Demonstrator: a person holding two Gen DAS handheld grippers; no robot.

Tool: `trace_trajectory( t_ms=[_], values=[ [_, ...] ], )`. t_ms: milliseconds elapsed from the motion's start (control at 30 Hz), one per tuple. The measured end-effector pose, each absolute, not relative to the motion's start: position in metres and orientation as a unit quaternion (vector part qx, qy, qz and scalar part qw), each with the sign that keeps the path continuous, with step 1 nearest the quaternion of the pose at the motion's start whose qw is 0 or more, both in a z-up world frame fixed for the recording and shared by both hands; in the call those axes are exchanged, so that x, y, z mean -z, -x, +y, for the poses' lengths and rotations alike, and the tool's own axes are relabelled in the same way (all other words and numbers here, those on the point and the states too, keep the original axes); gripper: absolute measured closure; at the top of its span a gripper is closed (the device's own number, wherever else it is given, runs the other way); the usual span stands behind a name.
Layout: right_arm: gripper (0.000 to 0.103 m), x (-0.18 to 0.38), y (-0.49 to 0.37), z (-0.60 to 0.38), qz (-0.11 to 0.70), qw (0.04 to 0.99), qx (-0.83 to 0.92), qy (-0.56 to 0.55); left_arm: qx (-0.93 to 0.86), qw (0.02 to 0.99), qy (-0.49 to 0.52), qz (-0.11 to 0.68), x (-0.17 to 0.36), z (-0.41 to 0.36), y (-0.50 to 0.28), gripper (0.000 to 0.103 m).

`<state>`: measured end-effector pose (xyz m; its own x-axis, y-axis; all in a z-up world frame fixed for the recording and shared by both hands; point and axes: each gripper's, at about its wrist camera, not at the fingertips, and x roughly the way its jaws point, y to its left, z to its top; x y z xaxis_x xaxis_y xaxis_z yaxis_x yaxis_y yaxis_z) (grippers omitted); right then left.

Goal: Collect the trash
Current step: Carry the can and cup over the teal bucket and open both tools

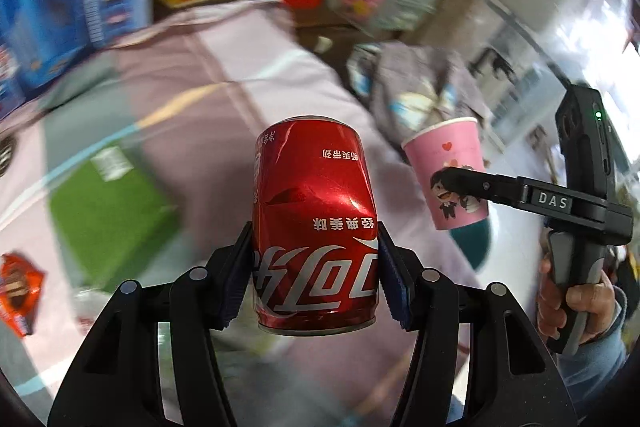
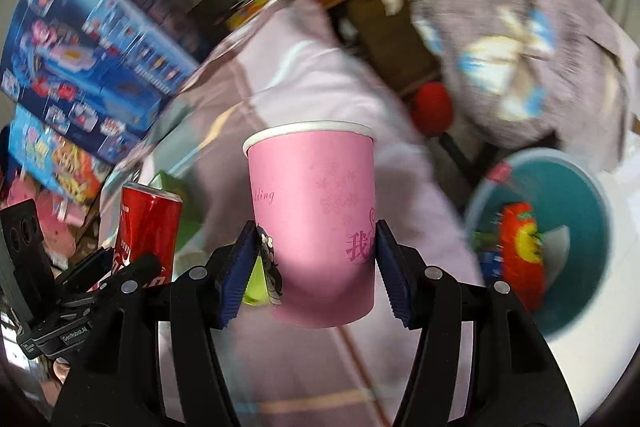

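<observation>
two wrist views, both blurred in the background. the left claw (image 1: 316, 275) is clamped on a dented red cola can (image 1: 314, 227), its blue pads pressing the can's lower sides, the can upright and lifted clear of a pale pink bed cover (image 1: 224, 75) below. the right claw (image 2: 316, 271) is clamped on a pink paper cup (image 2: 312, 223) with a white rim, gripped near its base and carried upright; whether the cup is empty cannot be told. in the left view the right claw appears to the right of the can with the same cup, held by a person's hand (image 1: 576, 303) in a blue sleeve. in the right view the can shows at lower left, beside the cup and apart from it. a teal round bin (image 2: 592, 187) sits on the floor beyond the right edge of the bed, already holding bright wrappers in red, orange and yellow. still lying on the bed are a green flat packet (image 1: 112, 203) toward the left edge and an orange snack wrapper (image 1: 18, 291) at the far left edge. blue toy boxes (image 2: 80, 39) are stacked beyond the bed's far left edge. the step in hand appears to be carrying both pieces of trash toward the bin. the next move likely calls for bringing each claw over the bin's mouth and letting go, the cup first since it is nearer, while keeping the two claws from knocking together.
</observation>
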<state>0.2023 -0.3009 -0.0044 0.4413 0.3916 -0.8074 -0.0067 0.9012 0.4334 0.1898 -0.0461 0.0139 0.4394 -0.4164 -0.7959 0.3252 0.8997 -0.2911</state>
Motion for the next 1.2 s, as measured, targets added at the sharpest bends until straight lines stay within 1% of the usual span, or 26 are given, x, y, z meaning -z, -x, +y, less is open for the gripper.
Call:
trace_trajectory(
  t_ms=[367, 633, 1000, 1067, 1100, 1200],
  values=[
    [0.047, 0.022, -0.145, -0.446, 0.485, 0.832, -0.024, -0.270, 0.294, 0.811, -0.046, 0.504, 0.002, -0.198, -0.182, 0.045],
    [0.047, 0.043, -0.122, -0.503, 0.490, 0.820, 0.019, -0.294, 0.329, 0.775, -0.089, 0.532, 0.035, -0.285, -0.179, 0.045],
    [0.046, 0.063, -0.116, -0.534, 0.500, 0.809, 0.041, -0.307, 0.343, 0.742, -0.114, 0.565, 0.073, -0.345, -0.186, 0.044],
    [0.046, 0.066, -0.116, -0.536, 0.502, 0.806, 0.043, -0.310, 0.342, 0.739, -0.117, 0.569, 0.079, -0.351, -0.187, 0.041],
    [0.046, 0.068, -0.116, -0.537, 0.503, 0.805, 0.043, -0.311, 0.342, 0.737, -0.117, 0.571, 0.080, -0.352, -0.187, 0.038],
    [0.046, 0.072, -0.117, -0.536, 0.509, 0.802, 0.043, -0.309, 0.338, 0.739, -0.119, 0.571, 0.082, -0.351, -0.186, 0.033]
  ],
)
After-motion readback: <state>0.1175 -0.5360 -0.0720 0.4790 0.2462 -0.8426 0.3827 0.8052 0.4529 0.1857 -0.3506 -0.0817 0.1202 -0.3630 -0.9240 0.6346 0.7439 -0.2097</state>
